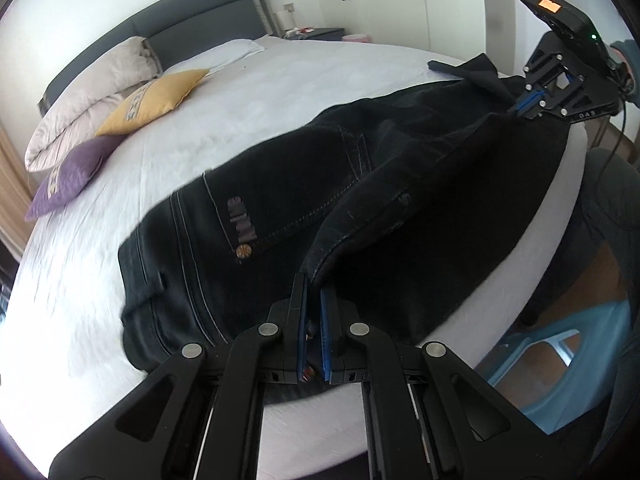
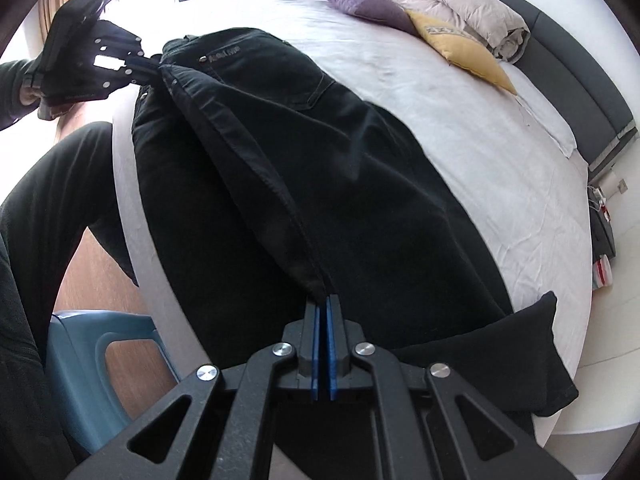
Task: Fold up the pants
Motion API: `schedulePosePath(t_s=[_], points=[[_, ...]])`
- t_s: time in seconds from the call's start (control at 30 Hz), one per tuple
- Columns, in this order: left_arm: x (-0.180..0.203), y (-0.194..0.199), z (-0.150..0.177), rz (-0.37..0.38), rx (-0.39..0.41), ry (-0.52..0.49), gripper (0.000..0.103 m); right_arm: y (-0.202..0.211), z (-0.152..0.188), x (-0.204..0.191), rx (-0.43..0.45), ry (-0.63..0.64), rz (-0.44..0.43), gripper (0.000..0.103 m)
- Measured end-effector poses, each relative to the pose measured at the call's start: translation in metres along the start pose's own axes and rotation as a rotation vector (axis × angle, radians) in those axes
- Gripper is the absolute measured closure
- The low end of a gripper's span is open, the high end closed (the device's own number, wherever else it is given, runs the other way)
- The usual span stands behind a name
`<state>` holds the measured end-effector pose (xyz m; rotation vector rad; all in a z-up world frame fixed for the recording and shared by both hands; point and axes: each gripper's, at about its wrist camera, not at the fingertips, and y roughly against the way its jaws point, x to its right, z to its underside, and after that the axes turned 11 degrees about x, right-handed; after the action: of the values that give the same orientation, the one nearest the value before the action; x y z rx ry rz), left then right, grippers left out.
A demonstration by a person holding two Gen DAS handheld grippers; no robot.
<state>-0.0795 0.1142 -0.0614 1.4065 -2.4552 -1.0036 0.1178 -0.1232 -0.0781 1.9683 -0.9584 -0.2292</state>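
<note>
Pants [image 1: 280, 200]: black denim, lying along the near edge of the bed [image 1: 260, 88], waistband toward the left gripper, legs toward the right. One long edge is lifted off the mattress and stretched between the two grippers; the rest lies flat beneath it, with a leg end [image 2: 500, 360] trailing by the bed's corner.

Left gripper [image 1: 314, 292]: jaws pressed together, pinching the raised edge at the waist end.

Right gripper [image 2: 323, 304]: jaws pressed together, pinching the same edge at the leg end, fabric running taut from its tips toward the other gripper.

Step in hand, by judgement: a lengthwise fold, one leg being carried over onto the other.

Handling notes: keep both pinches firm and the edge taut, so that the layer does not sag or wrinkle. Move both grippers at one pace and one height. Lay the carried edge down flush with the lower edge, seam on seam, waistband corners matched. Release only once the cloth rests flat. Denim is stiff and heavy; a slack grip may slip.

Surroundings: pillows [image 1: 160, 96] at the headboard, well apart; blue stool [image 2: 92, 356] beside the bed.
</note>
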Motion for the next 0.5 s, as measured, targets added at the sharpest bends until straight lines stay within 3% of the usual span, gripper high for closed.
schedulePosePath(t_s=[0.23, 0.5], points=[[-0.001, 0.013, 0.012, -0.001, 0.022, 0.035, 0.099, 0.002, -0.001, -0.017, -0.022, 0.031, 0.009, 0.099], [-0.012, 0.011, -0.004, 0.020, 0.023, 0.017, 0.099, 0.007, 0.007, -0.019, -0.027, -0.010, 0.010, 0.099]])
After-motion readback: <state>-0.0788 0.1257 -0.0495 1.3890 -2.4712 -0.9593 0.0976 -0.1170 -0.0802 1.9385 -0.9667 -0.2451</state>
